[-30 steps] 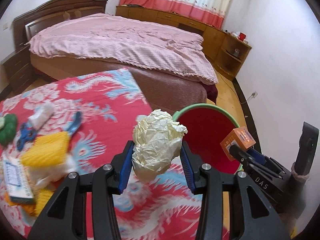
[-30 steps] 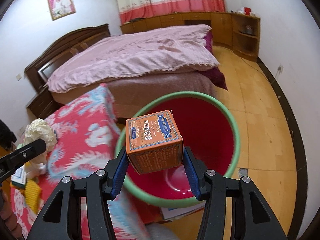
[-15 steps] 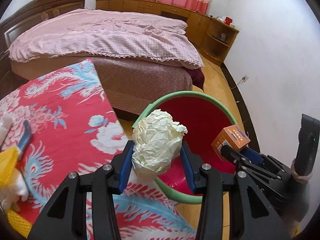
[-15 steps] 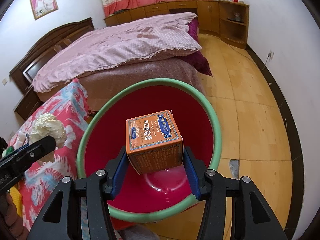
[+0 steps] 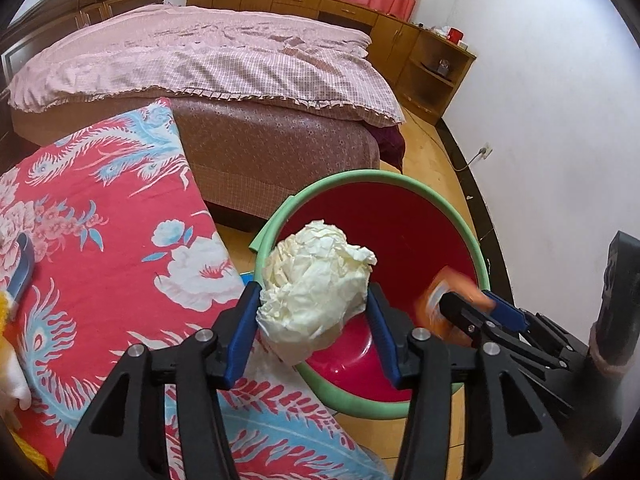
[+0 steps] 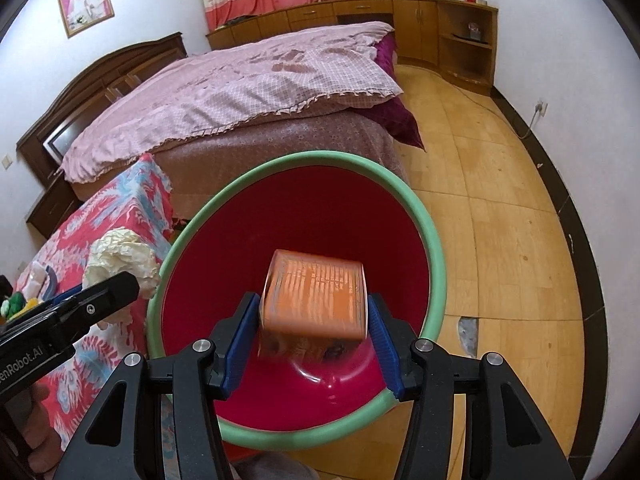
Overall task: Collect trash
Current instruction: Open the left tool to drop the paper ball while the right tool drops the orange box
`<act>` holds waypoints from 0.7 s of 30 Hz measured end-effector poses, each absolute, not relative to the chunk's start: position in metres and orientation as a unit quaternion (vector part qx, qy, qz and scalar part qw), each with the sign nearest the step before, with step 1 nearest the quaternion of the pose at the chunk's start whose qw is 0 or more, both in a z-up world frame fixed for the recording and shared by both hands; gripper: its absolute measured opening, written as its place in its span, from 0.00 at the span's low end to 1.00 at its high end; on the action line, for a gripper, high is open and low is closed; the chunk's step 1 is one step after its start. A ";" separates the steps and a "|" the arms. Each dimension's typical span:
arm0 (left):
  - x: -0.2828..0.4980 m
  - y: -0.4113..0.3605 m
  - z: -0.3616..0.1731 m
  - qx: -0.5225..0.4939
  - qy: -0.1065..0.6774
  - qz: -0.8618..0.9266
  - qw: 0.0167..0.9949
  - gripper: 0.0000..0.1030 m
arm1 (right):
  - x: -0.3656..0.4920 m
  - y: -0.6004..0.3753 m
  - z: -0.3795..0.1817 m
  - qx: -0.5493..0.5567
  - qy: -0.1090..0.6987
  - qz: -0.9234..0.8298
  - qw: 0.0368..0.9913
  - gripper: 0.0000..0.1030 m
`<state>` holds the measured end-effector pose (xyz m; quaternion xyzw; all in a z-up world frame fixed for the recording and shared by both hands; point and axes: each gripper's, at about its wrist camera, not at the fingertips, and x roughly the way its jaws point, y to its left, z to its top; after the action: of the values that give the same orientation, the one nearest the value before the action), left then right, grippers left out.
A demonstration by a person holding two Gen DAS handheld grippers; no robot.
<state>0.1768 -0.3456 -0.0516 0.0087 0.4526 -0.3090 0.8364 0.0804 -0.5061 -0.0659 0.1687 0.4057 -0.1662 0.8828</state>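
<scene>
A crumpled cream paper ball [image 5: 316,292] sits between the blue pads of my left gripper [image 5: 313,304]. Those jaws are opening, and the ball still touches both pads, unmoved. It hangs over the near-left rim of a red basin with a green rim [image 5: 360,175] on the floor. My right gripper [image 6: 314,314] is above the basin's [image 6: 320,156] middle. The orange carton [image 6: 316,296] between its pads is motion-blurred, tipped forward and slipping downward. The carton [image 5: 432,296] and the right gripper [image 5: 480,314] also show at the right of the left wrist view.
A table under a red phoenix-print cloth [image 5: 100,240] lies left of the basin, with a blue-handled tool [image 5: 22,268] at its left edge. A pink-covered bed [image 5: 220,60] stands behind. Wooden floor [image 6: 500,220] spreads to the right, up to the white wall and corner shelves [image 6: 464,48].
Both grippers came forward and down over the basin. The left pads have spread a little around the paper ball. The carton has tipped and dropped slightly between the right pads.
</scene>
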 end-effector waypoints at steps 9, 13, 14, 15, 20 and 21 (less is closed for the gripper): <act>0.171 -0.341 -0.044 0.004 0.449 -0.308 0.839 0.57 | 0.072 -0.504 -0.060 0.169 0.396 -0.169 0.887 0.55; 0.167 -0.333 -0.039 0.000 0.446 -0.306 0.841 0.58 | 0.068 -0.502 -0.056 0.172 0.395 -0.172 0.886 0.55; 0.165 -0.331 -0.037 -0.002 0.446 -0.305 0.842 0.57 | 0.068 -0.500 -0.055 0.173 0.395 -0.171 0.886 0.55; 0.164 -0.328 -0.036 -0.003 0.445 -0.304 0.842 0.58 | 0.066 -0.500 -0.054 0.174 0.394 -0.170 0.886 0.55; 0.159 -0.313 -0.030 -0.010 0.444 -0.297 0.845 0.58 | 0.061 -0.491 -0.047 0.174 0.388 -0.165 0.890 0.55; 0.158 -0.310 -0.029 -0.011 0.444 -0.295 0.846 0.57 | 0.060 -0.490 -0.046 0.174 0.387 -0.164 0.890 0.55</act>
<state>0.1583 -0.3103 -0.0294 -0.0114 0.4442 -0.2953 0.8458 0.0604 -0.4896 -0.0455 0.1744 0.3870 -0.1645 0.8904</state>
